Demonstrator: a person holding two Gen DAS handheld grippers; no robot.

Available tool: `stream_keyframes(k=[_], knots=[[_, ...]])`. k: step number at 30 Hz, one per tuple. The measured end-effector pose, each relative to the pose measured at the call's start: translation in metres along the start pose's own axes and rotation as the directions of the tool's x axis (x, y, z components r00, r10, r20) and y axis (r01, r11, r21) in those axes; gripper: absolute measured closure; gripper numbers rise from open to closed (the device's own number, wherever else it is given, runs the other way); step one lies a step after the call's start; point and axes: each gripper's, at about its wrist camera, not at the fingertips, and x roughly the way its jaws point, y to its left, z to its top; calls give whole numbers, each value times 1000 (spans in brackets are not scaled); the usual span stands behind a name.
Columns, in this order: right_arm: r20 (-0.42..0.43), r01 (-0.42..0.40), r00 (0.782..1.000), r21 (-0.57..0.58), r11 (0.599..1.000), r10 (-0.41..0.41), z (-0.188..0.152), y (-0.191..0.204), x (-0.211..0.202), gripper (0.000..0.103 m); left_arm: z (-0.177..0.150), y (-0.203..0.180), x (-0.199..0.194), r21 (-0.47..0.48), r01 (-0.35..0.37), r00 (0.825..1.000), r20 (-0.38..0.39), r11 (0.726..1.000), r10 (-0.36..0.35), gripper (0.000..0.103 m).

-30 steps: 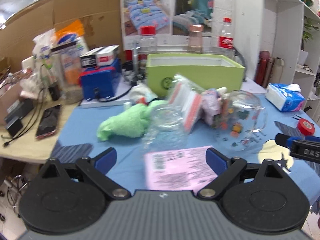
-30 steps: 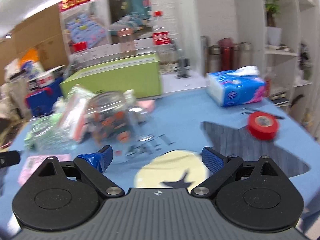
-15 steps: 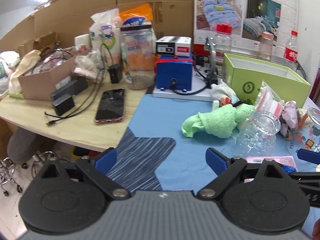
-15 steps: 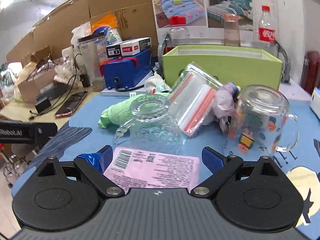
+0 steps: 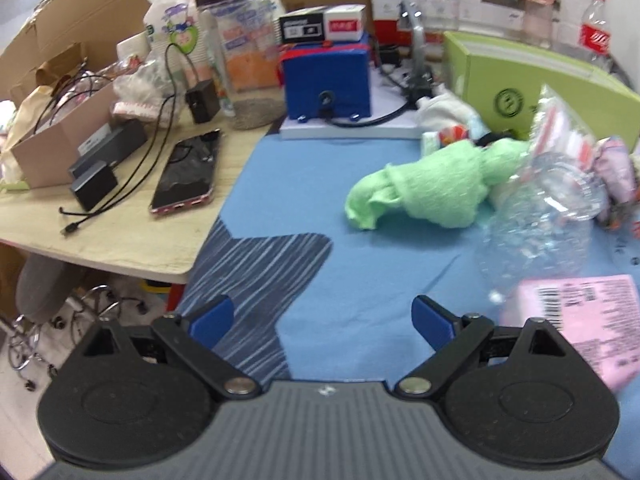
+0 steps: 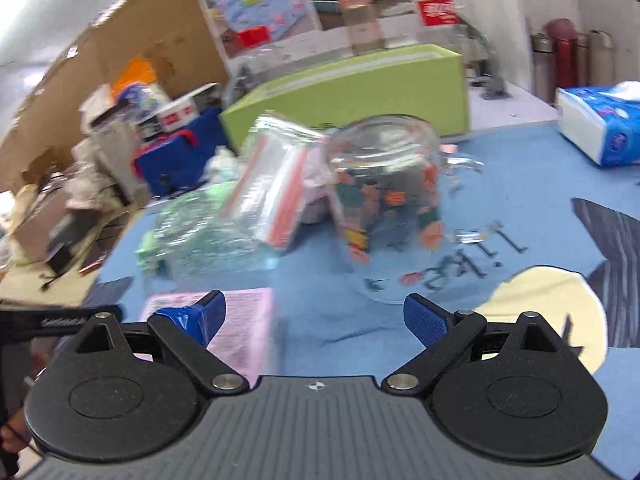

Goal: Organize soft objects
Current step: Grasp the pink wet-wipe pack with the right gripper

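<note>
The left gripper was spread wide and held nothing, above the blue cloth. The right gripper was likewise spread and empty. The green towel lay bunched on the cloth at 1 o'clock from the left gripper, touching the clear glass mug. From the right gripper, the printed glass mug stood at 12 o'clock, the zip bags at 11 o'clock, and the pink packet just beside its left finger.

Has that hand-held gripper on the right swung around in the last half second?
Yes. The right hand-held gripper has swung rightward: against the green box, the painted glass mug now sits centred between its fingers, and the tissue pack has come into view.
</note>
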Motion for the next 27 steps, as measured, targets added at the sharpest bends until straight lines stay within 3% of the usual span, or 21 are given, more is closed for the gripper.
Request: stream_keyframes(k=[2, 4, 7, 9, 12, 17, 21, 27], knots=[[-11, 61, 998, 15, 998, -60, -1, -9, 2, 20, -1, 1, 4, -6, -9, 1000, -13, 1000, 9, 10], [-35, 78, 996, 39, 996, -77, -3, -19, 3, 20, -3, -4, 6, 14, 29, 999, -23, 1000, -28, 10], [-42, 138, 989, -24, 990, -139, -6, -13, 5, 20, -7, -21, 9, 72, 33, 999, -26, 997, -32, 10], [-56, 141, 988, -85, 986, -146, -8, -4, 8, 20, -9, -31, 6, 106, 29, 1000, -7, 994, -29, 10], [-67, 135, 987, -156, 979, -146, -11, 5, 9, 20, -12, -42, -1, 131, 87, 996, -13, 987, -86, 10], [-77, 158, 981, -193, 968, -176, -11, -13, -6, 20, -23, -74, -22, 203, 103, 994, 19, 974, -109, 10], [-58, 242, 965, -185, 952, -256, -10, -45, -28, 20, -22, -107, -33, 208, 207, 978, -12, 956, -209, 10], [-11, 399, 914, -163, 903, -406, 5, -107, -50, 20, -14, -187, -37, 224, 344, 939, -69, 912, -337, 10]])
